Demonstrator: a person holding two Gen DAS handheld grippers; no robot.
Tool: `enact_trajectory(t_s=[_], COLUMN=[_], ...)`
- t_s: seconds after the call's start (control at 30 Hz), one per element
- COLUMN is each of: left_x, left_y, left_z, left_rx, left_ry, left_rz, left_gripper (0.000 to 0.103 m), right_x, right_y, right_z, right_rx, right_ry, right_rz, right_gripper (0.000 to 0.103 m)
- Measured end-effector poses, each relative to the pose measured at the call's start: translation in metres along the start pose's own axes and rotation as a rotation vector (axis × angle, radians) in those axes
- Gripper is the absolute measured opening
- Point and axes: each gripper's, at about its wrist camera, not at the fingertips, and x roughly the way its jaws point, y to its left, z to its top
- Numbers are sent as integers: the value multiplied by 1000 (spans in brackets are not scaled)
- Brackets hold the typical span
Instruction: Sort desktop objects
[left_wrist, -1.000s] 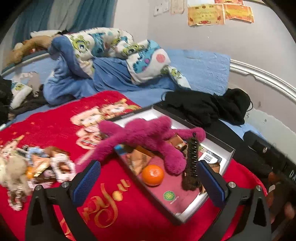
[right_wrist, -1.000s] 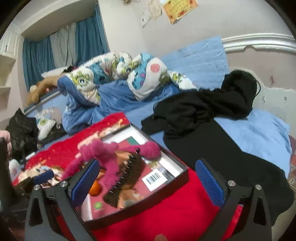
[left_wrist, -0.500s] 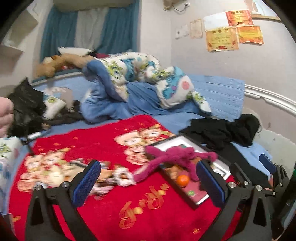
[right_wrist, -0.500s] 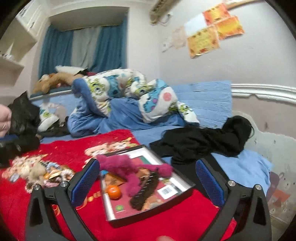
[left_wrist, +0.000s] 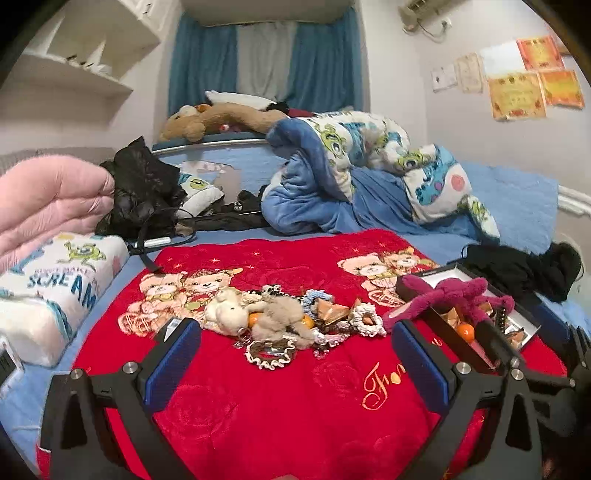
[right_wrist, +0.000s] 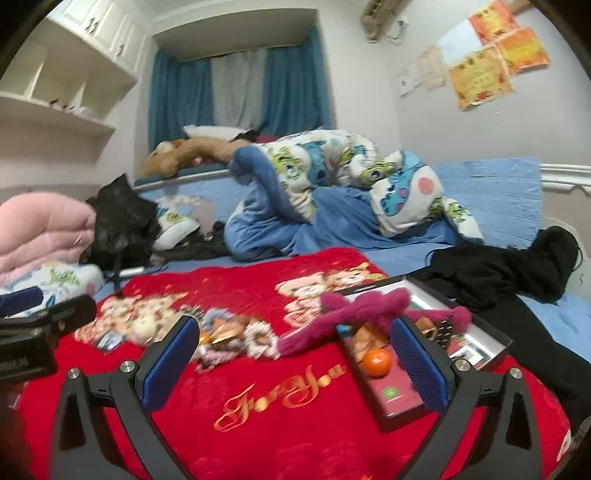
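Both pairs of tongs hang over a red blanket (left_wrist: 280, 398) spread on a bed. The left tongs (left_wrist: 295, 360) stand spread wide with nothing between the two blue pads; the right tongs (right_wrist: 295, 360) are spread just as wide and also hold nothing.

One pile of small things (left_wrist: 280, 325) lies in the middle of the blanket, well ahead of the left tongs: two small plush toys, a white one (left_wrist: 227, 314) and a grey-brown one (left_wrist: 277, 321) touching it, some crocheted rings, folded brown wrappers, and at least one orange fruit half hidden under the toys. An exact count of the rings is not possible.

To the right sits one shallow black tray (right_wrist: 491, 334). Inside it are one orange (right_wrist: 376, 362), one dark hair clip (right_wrist: 445, 330) and some printed cards. One long magenta plush toy (right_wrist: 354, 314) lies across the tray's near corner, its tail trailing out onto the blanket.

The right view is blurred around the pile.
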Motion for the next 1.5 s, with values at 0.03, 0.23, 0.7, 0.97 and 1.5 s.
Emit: enact_trajectory(t_s=[0.03, 0.23, 0.7, 0.97, 1.5], left_x=[2, 4, 36, 38, 28], left_y=[6, 30, 58, 61, 56], left_z=[-3, -29, -57, -59, -56], left_rx=[-16, -2, -33, -44, -8], left_ry=[2, -9, 88, 100, 59], left_rz=[-17, -22, -65, -36, -18], left_gripper=[103, 103, 103, 103, 103], right_x=[-2, -6, 15, 29, 38], right_y=[11, 33, 54, 50, 61], right_z=[-3, -20, -35, -42, -49], right_rx=[-37, -105, -95, -104, -136], right_ry=[4, 33, 118, 195, 264], right_rz=[-5, -49, -67, -201, -159], right_gripper=[103, 103, 103, 103, 103])
